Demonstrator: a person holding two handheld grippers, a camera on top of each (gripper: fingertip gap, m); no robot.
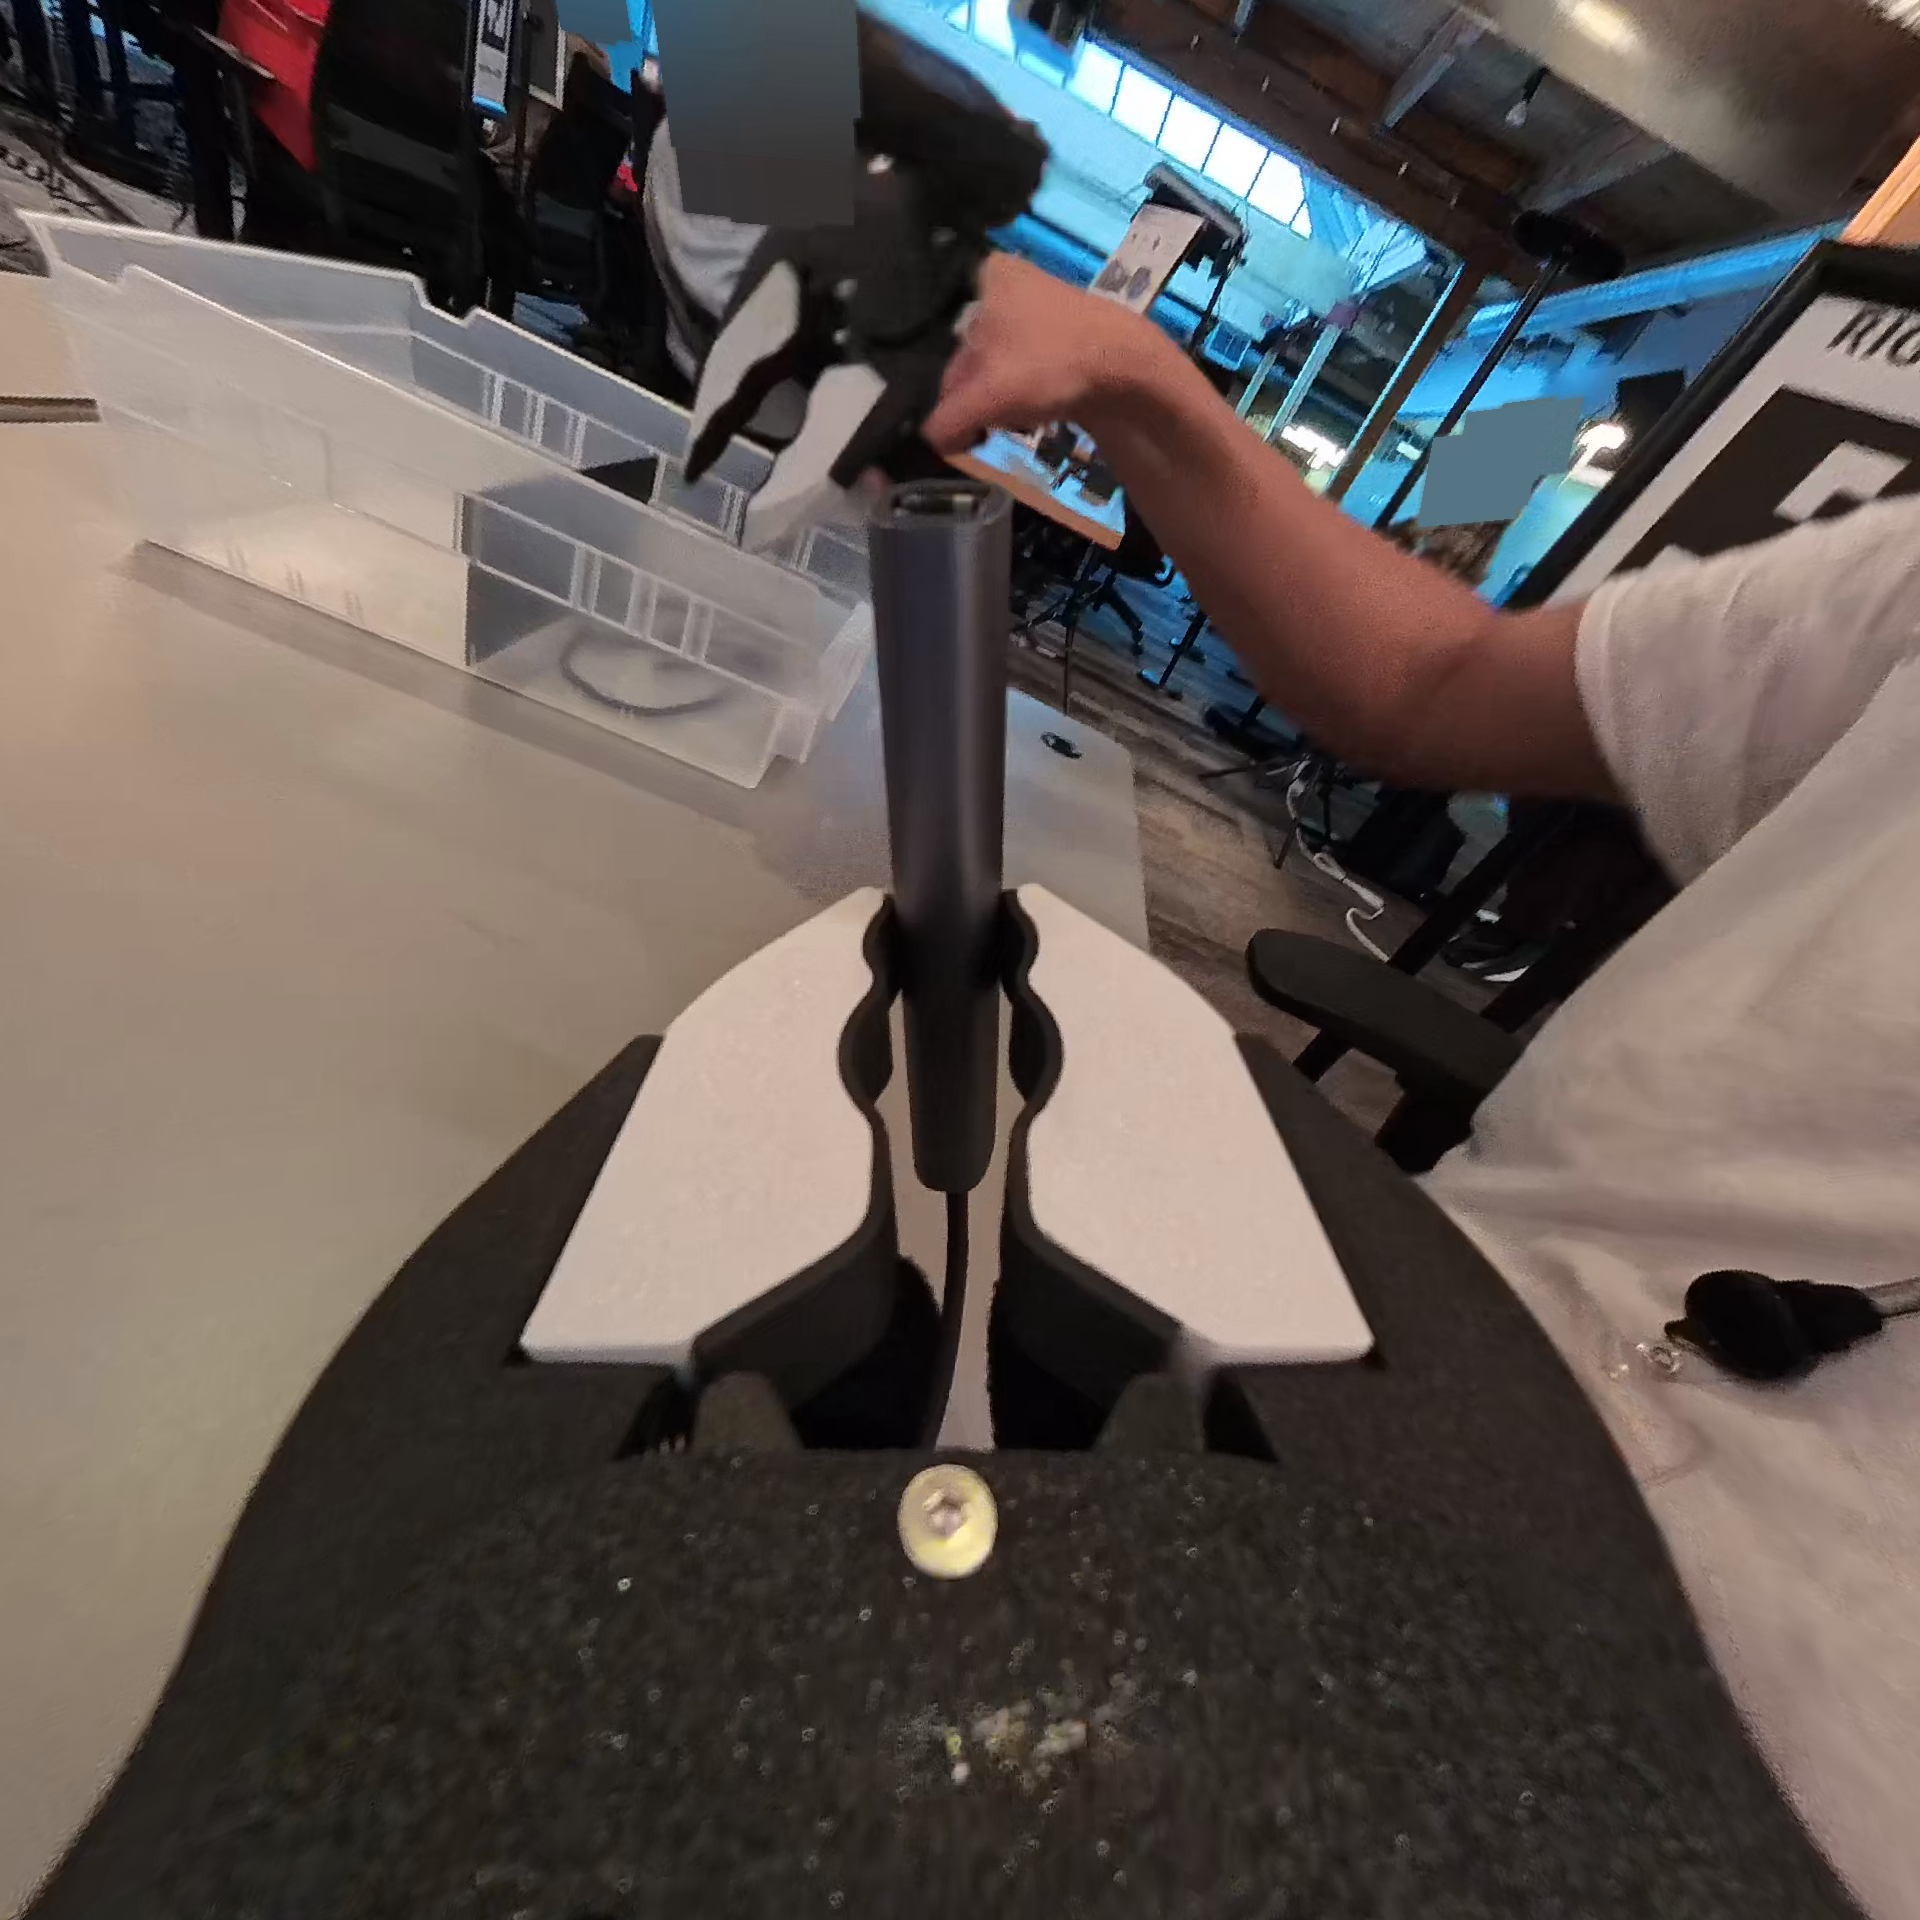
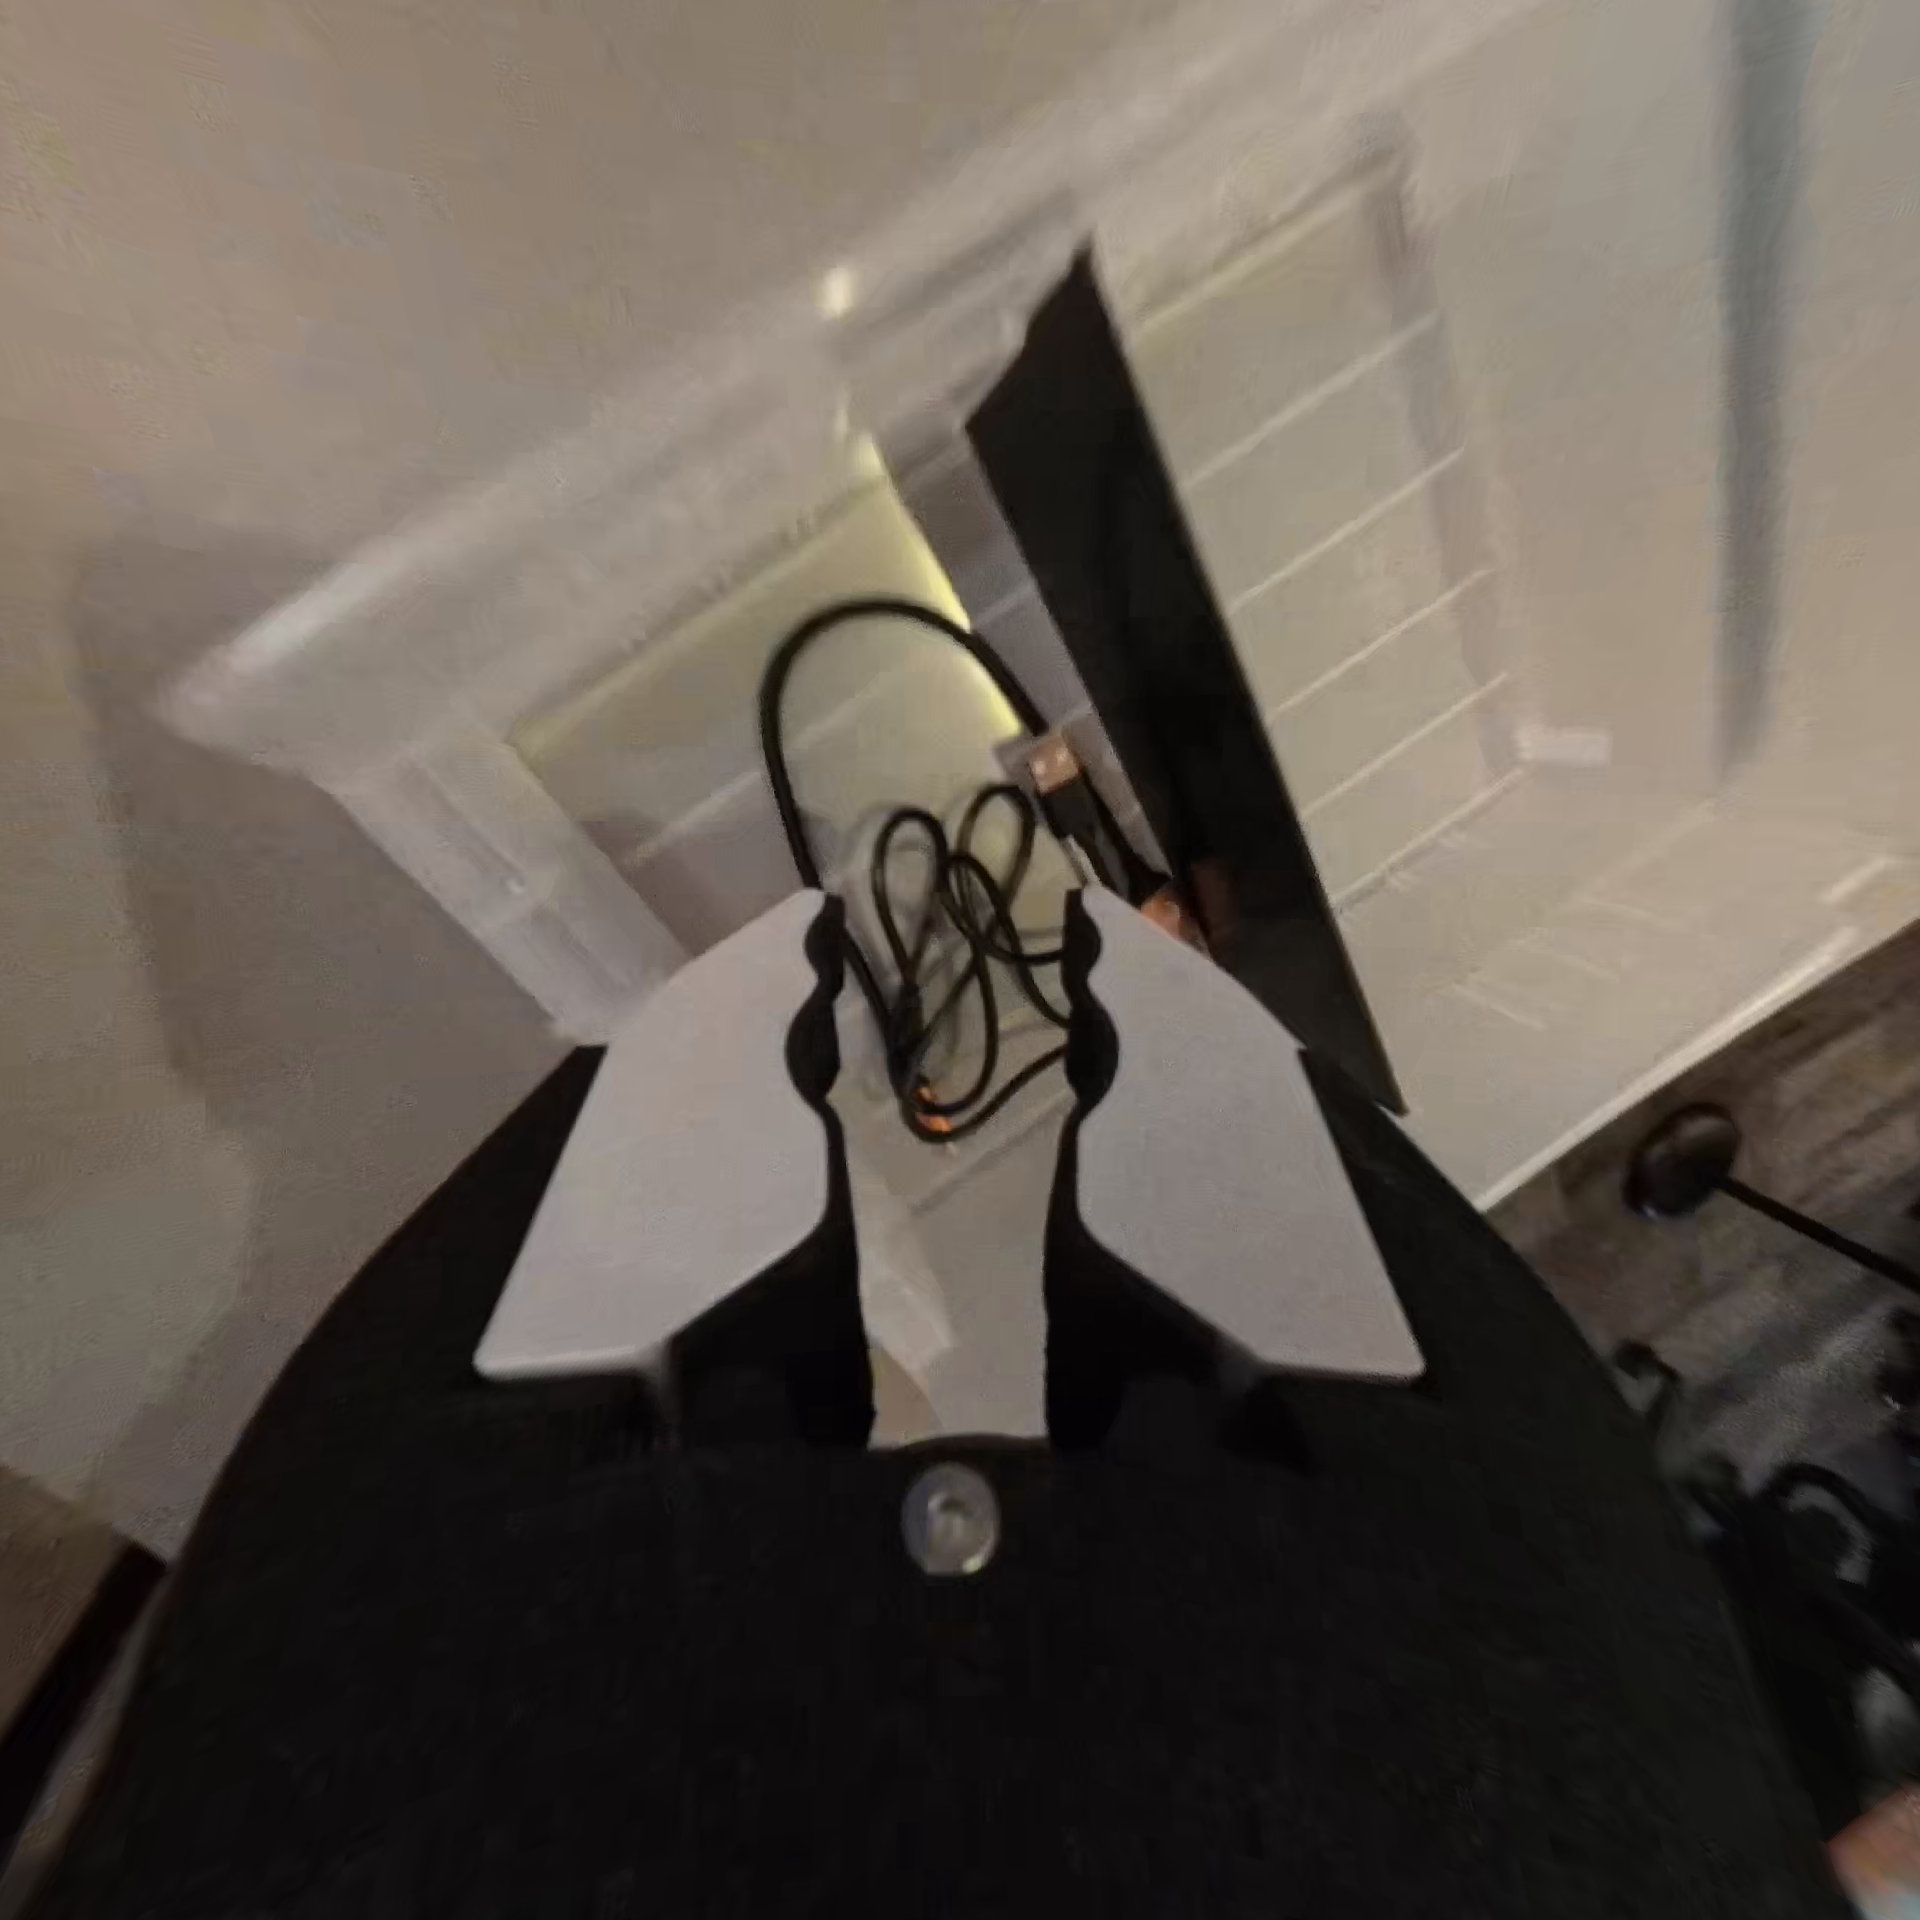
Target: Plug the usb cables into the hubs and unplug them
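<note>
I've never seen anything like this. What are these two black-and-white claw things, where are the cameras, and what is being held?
Each claw is a hand-held gripper with a camera looking along its two fingers; a person holds one in each hand. The left camera shows the left gripper shut on a dark grey hub, a slim stick with a socket at its far end, held above a pale table. Farther off there, the person's hand holds the other gripper over a clear plastic tray. The right camera shows the right gripper open and empty, above a tangled black cable lying in that tray.
</note>
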